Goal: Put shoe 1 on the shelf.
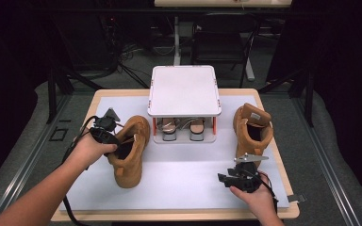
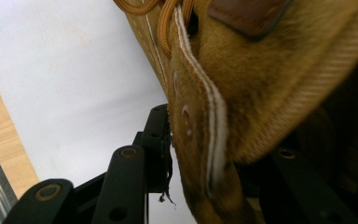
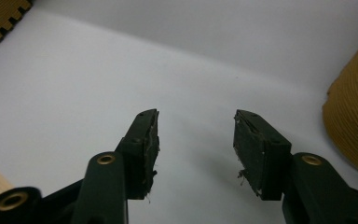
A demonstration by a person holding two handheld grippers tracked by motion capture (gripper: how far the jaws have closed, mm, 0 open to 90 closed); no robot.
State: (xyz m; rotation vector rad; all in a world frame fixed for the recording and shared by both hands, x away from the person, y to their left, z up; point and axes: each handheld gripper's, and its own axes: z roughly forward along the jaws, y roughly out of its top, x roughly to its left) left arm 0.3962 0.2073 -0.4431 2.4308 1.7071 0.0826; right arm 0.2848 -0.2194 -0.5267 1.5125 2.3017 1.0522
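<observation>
Two grippers working: left gripper pinching collar of left boot, one jaw inside; right gripper hovering over white mat, jaws spread, gripping nothing.

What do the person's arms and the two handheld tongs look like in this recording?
Both forearms are bare, with no sleeves or gloves in the high view. The left tongs and right tongs are black; each carries a grey three-cornered plate on top and trails a dark cable. In the right gripper view, each jaw is a flat black bar with brass-coloured rivets, ending in a rectangular pad with frayed edges.
</observation>
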